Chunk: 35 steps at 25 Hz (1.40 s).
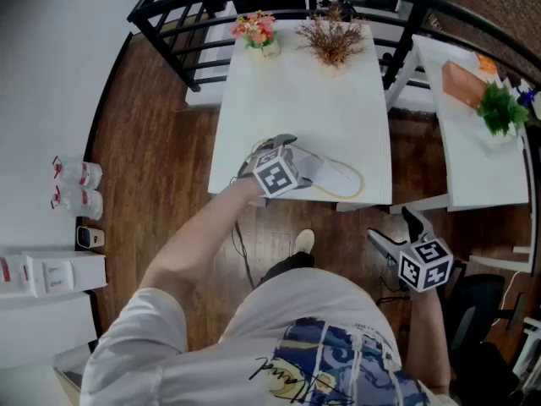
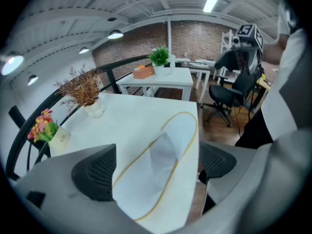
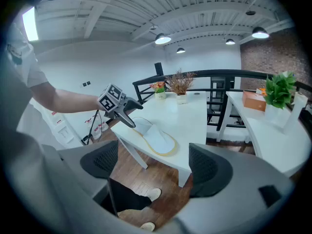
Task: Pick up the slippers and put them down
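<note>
White slipper [image 2: 178,130] lies on white table [image 1: 296,100]; only its own view shows left gripper [image 2: 157,165] spread astride the heel. Right gripper [image 3: 153,167] hangs released, empty, above wooden floor [image 1: 161,184].

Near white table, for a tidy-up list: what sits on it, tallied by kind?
White flat slipper with yellow trim: 1
Pink-and-orange flower bunch in a pot: 1
Dried brown sprigs in a white pot: 1
Total: 3

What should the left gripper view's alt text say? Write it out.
A white slipper with yellow trim lies on a white table between the left gripper's open jaws. A dried bouquet and pink flowers stand at the left.
</note>
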{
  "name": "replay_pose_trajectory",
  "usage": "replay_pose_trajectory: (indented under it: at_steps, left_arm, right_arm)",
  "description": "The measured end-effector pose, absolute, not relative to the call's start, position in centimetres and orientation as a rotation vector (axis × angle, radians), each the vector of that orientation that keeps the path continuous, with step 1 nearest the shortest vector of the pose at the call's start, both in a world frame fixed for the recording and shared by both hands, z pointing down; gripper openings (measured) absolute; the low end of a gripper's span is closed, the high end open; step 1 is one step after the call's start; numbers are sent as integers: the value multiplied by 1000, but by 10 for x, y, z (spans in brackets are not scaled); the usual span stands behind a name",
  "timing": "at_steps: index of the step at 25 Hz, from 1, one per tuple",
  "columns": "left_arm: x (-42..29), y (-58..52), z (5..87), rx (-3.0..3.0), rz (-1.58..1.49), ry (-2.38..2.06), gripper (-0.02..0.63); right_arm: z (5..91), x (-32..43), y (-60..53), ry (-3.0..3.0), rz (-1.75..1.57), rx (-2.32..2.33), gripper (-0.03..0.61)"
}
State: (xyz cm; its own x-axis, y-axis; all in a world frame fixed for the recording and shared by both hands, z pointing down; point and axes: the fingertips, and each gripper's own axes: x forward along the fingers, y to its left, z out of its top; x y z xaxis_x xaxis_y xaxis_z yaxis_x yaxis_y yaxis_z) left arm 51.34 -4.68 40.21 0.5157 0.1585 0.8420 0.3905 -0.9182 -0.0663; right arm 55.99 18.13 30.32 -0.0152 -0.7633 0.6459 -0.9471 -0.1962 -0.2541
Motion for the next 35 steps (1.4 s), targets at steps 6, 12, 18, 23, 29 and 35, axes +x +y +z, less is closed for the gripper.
replay_pose_trajectory:
  at_steps: [6, 12, 18, 23, 29, 35]
  left_arm:
    - [535, -51, 456, -2192, -1405, -811, 531]
    - [532, -51, 512, -1949, -1470, -951, 532]
    - [530, -51, 516, -2003, -1560, -997, 500]
    - [525, -51, 512, -2082, -1570, -906, 449]
    - [505, -50, 488, -2230, -1577, -727, 444]
    - [440, -54, 449, -2393, -1577, -418, 440]
  right_arm:
    - [314, 584, 137, -1781, 1019, 1960, 472]
    - [319, 585, 99, -1794, 1042, 1907, 472]
    - [314, 579, 95, -1801, 1036, 1917, 472]
    - [317, 572, 115, -1777, 1064, 1957, 472]
    - [318, 547, 139, -1819, 1048, 1934, 472]
    - [308, 505, 163, -1925, 972, 1849, 472]
